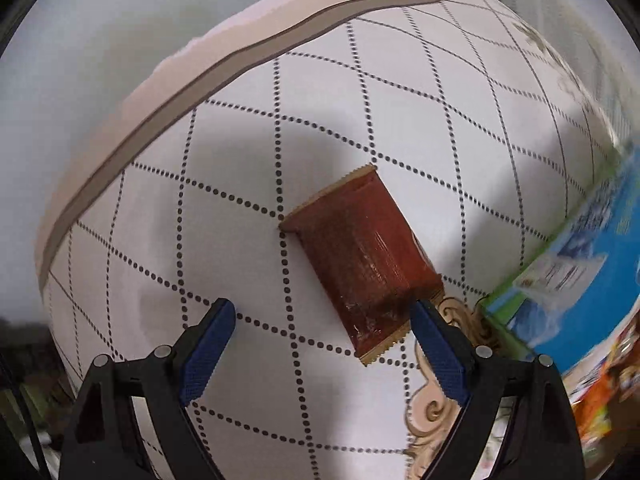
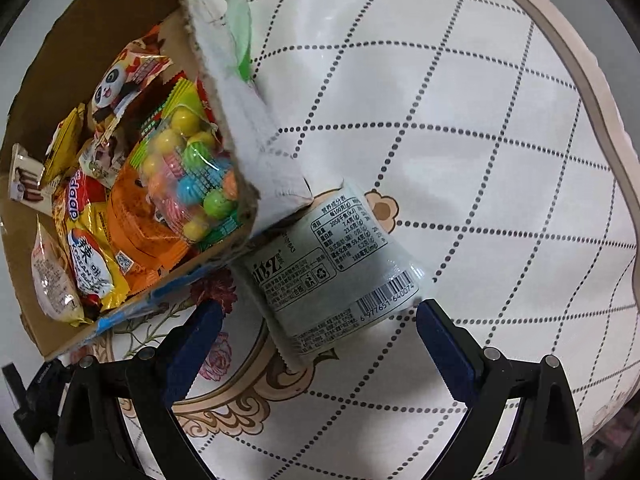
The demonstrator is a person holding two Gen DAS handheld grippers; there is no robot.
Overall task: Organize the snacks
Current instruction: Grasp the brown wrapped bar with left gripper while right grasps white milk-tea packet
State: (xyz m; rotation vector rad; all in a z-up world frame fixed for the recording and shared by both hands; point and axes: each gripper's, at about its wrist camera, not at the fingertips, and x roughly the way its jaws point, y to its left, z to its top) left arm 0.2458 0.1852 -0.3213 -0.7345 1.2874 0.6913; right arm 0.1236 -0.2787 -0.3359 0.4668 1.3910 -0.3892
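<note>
A red-brown snack packet with gold serrated ends lies flat on the quilted tablecloth in the left wrist view. My left gripper hangs over its near end, open, and nothing sits between the blue pads. In the right wrist view a pale blue-grey snack packet with a barcode lies against the corner of a cardboard box that holds several bright snack bags. My right gripper stands open just above that packet's near edge, holding nothing.
The box also shows in the left wrist view as a blue and green box side at the right. The round table's beige rim curves across the far side, with floor beyond. A green handle hangs on the box's outside.
</note>
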